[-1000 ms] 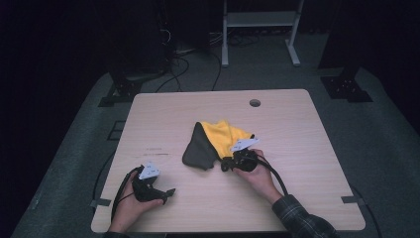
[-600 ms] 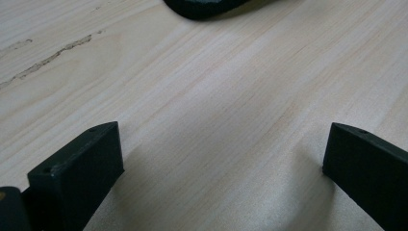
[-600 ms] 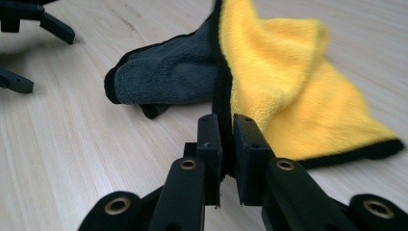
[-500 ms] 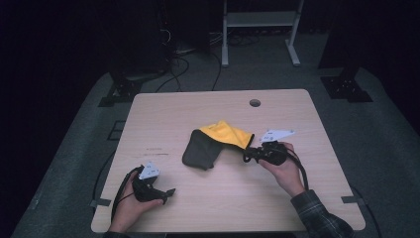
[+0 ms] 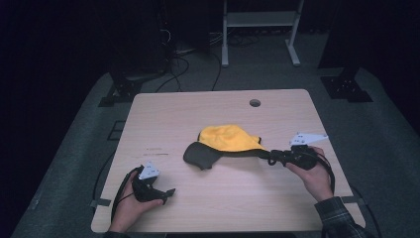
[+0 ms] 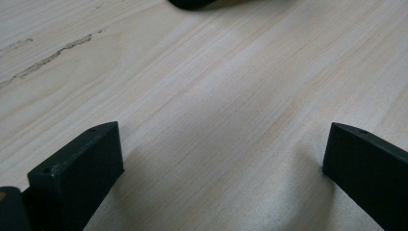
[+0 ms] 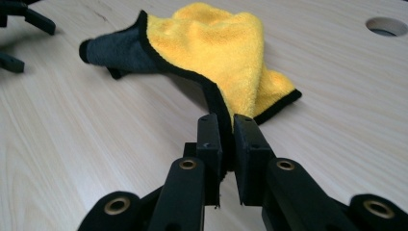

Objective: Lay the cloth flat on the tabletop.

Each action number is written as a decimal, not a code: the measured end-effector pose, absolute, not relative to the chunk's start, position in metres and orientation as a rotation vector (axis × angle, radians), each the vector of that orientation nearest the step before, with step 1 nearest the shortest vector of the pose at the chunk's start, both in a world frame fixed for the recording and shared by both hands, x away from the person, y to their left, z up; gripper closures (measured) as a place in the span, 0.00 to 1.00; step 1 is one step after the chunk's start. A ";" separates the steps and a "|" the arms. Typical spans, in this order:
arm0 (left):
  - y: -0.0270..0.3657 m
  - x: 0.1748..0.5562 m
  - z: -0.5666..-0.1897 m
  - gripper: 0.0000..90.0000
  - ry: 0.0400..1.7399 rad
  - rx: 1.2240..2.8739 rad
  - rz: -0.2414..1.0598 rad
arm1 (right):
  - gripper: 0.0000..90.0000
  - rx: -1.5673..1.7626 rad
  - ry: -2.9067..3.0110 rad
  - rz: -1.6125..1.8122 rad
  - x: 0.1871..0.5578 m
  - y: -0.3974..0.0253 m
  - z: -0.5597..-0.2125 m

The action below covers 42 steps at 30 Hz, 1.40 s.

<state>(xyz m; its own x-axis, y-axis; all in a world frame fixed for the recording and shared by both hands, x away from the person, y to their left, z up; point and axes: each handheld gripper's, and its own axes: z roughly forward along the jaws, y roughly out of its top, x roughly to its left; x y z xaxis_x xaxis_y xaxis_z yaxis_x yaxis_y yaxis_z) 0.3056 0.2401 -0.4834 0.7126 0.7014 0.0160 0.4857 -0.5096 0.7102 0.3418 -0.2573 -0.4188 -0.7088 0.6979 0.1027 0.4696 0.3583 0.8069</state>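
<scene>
Cloth (image 5: 225, 141): long axis runs 9 to 3 o'clock, corner pinched in your right gripper (image 5: 271, 157). Left gripper (image 5: 166, 193) sits at 7 o'clock, jaws wide, empty.

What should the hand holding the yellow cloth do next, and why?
Probably pull a little farther to the person's right. The right gripper is shut on the cloth's black-edged corner, yet the cloth lies bunched, its grey side folded over. The left gripper rests open, apart from it.
</scene>
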 end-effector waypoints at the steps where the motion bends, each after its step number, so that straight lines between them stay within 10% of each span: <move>1: 0.240 0.306 -0.483 0.00 0.898 2.212 0.395 | 0.91 1.044 2.362 1.269 0.341 -0.260 -0.419; 24: 0.241 0.305 -0.483 0.00 0.937 2.191 0.413 | 0.90 1.270 2.396 0.995 0.331 -0.324 -0.458; 42: 0.217 0.322 -0.440 0.41 0.816 1.982 0.287 | 0.90 1.286 2.424 0.946 0.336 -0.322 -0.465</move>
<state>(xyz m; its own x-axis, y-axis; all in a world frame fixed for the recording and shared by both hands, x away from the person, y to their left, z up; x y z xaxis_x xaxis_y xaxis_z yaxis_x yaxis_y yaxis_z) 0.3220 0.2167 -0.4403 0.7506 0.6490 -0.1239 0.4288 -0.3359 0.8386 0.3357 -0.3219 -0.4646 -0.5846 0.8066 0.0868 0.6522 0.4036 0.6417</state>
